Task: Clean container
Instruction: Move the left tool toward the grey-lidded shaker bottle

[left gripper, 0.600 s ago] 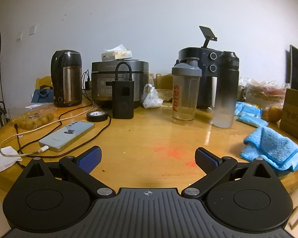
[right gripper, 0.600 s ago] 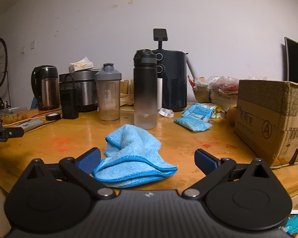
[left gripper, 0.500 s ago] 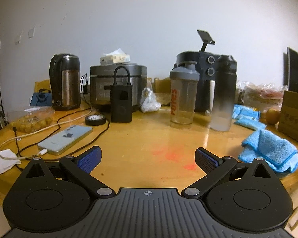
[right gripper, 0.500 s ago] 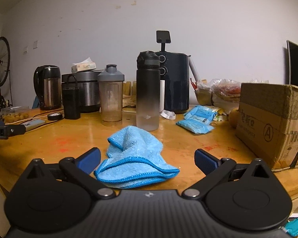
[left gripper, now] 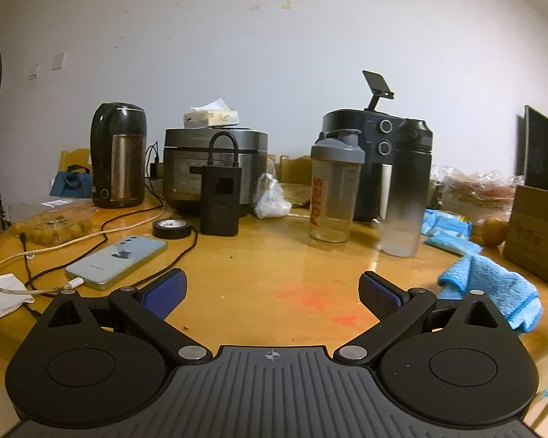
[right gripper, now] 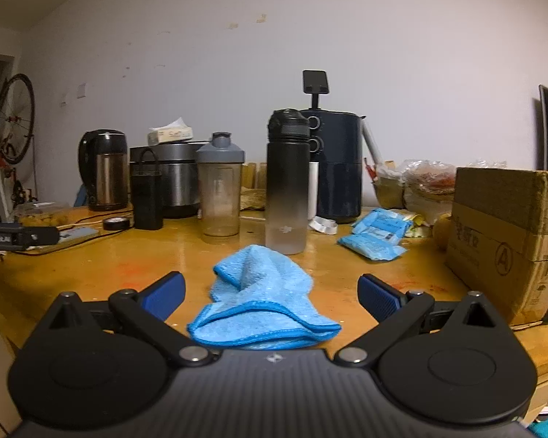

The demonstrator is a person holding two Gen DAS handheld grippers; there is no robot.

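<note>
Holding both tools spread wide and empty, we are hovering the right gripper [right gripper: 270, 290] just short of the crumpled blue microfibre cloth [right gripper: 263, 301] near the front edge of the round wooden table [left gripper: 259, 273], while the left gripper [left gripper: 272, 288] is facing bare wood. We are judging this as the reach for the cloth, so the next move calls for closing on its raised fold. Beyond it, the black-to-clear gradient bottle [right gripper: 286, 189] and the clear grey-lidded shaker [right gripper: 220, 189] are standing upright, just beside each other, leaving open room in front but clutter behind.
</note>
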